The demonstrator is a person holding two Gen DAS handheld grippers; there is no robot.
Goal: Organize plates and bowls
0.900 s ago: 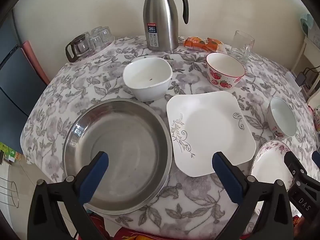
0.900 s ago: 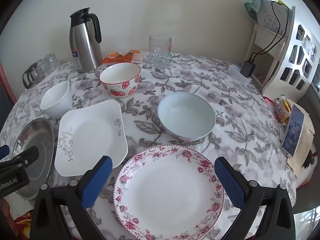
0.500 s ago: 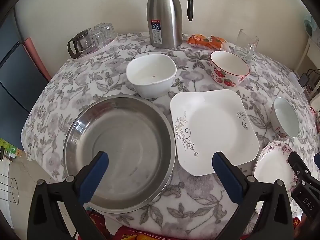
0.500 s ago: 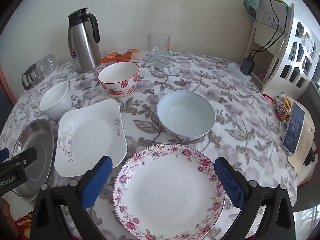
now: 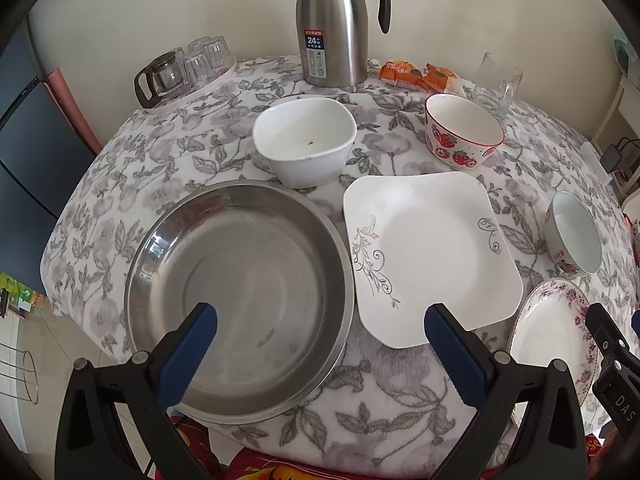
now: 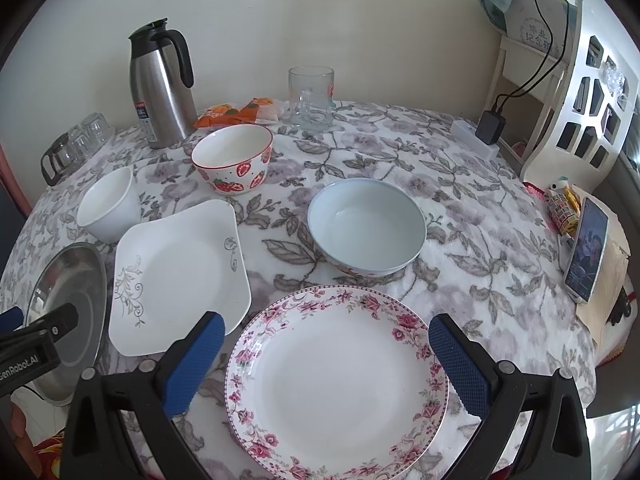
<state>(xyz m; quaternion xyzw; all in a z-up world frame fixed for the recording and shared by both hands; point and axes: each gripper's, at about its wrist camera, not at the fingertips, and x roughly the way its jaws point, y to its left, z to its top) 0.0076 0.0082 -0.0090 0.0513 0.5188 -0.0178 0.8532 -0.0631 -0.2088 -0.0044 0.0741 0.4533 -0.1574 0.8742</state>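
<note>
On the floral tablecloth lie a steel pan [image 5: 240, 292], a square white plate [image 5: 428, 252], a white bowl [image 5: 306, 148], a strawberry bowl [image 5: 460, 132], a pale blue bowl [image 6: 366, 228] and a round pink-flowered plate [image 6: 336, 380]. My left gripper [image 5: 320, 328] is open and empty above the table's front edge, between the pan and the square plate. My right gripper [image 6: 326, 340] is open and empty, its fingers either side of the flowered plate's near half, above it.
A steel thermos jug [image 5: 334, 24], orange snack packets [image 5: 416, 74], a glass mug [image 6: 311, 96] and a tray of glasses [image 5: 184, 68] stand at the back. A phone [image 6: 586, 248] leans at the right edge. A white shelf [image 6: 560, 80] stands beyond.
The left gripper has risen and drawn slightly back, so the dishes sit lower and closer in its view. The right gripper has barely moved. Both stay open.
</note>
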